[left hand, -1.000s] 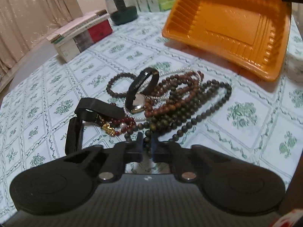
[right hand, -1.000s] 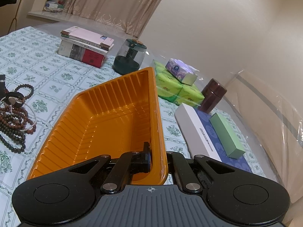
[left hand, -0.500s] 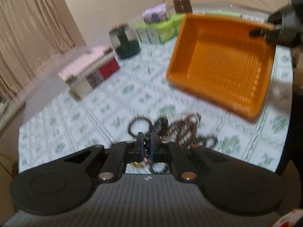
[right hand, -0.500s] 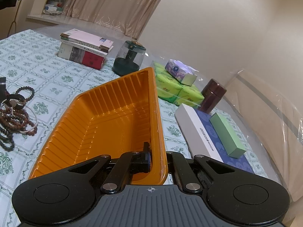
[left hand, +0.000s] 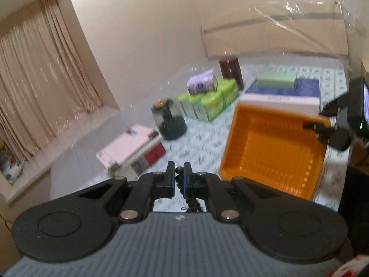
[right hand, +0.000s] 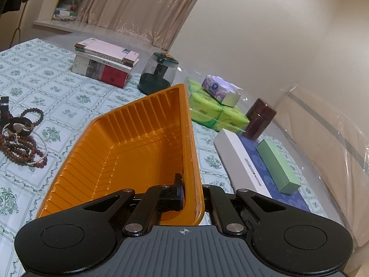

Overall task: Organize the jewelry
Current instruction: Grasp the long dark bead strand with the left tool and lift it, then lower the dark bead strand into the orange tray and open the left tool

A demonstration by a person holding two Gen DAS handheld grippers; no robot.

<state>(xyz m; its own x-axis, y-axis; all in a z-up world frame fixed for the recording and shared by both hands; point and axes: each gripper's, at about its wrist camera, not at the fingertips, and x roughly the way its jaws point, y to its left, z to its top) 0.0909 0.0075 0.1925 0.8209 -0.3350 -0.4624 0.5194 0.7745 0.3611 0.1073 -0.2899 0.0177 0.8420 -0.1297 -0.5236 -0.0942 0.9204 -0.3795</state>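
- The table (right hand: 69, 97), under its floral cloth, carries everything; books, a glass-domed jar, tissue packs, a brown canister and flat boxes sit along its far side.
- The orange tray (right hand: 120, 152) is tilted up off the cloth, and it looks empty in both views, so I judge nothing has been sorted into it yet.
- My right gripper (right hand: 191, 196) has its fingers clenched on the tray's near right rim, one inside the wall and one outside.
- My left gripper (left hand: 178, 180) has its fingers closed on a dark bead strand (left hand: 178, 180), which hangs down between them, raised above the table to the left of the tray.
- The remaining jewelry pile (right hand: 20, 138) lies on the cloth left of the tray: reddish-brown bead strands, a dark bracelet, a thin pale bangle and what looks like a watch.
- By my reckoning the job has barely begun: this first strand needs dropping in the tray, then the whole pile follows.
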